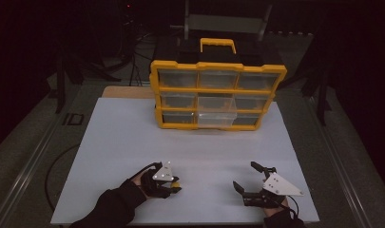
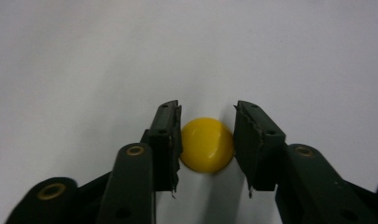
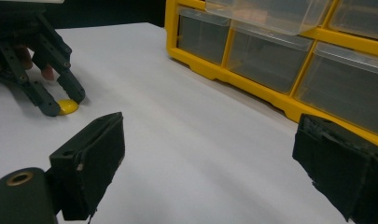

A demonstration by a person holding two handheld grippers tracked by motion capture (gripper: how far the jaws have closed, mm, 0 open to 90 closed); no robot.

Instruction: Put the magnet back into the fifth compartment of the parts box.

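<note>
Between the jaws of the left tool (image 2: pixel 207 135), a small yellow disc (image 2: pixel 206 144) lies flat on the white worktop (image 1: pixel 133 137), touched on both sides but not lifted. It looks light, rigid and smooth, so likely slippery: grip across its edges. The right tool (image 1: pixel 249 179) hovers open, holding nothing.

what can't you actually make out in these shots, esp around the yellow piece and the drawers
- Yellow piece: in the left gripper view it sits between the left gripper jaws; firm clamping or mere touch cannot be told. Its underside is hidden.
- In the high view the left gripper covers most of it.
- Organizer drawers: contents unreadable, dim and small in the high view.
- Right gripper: the frame's edge cuts off its jaws in its own view.
</note>
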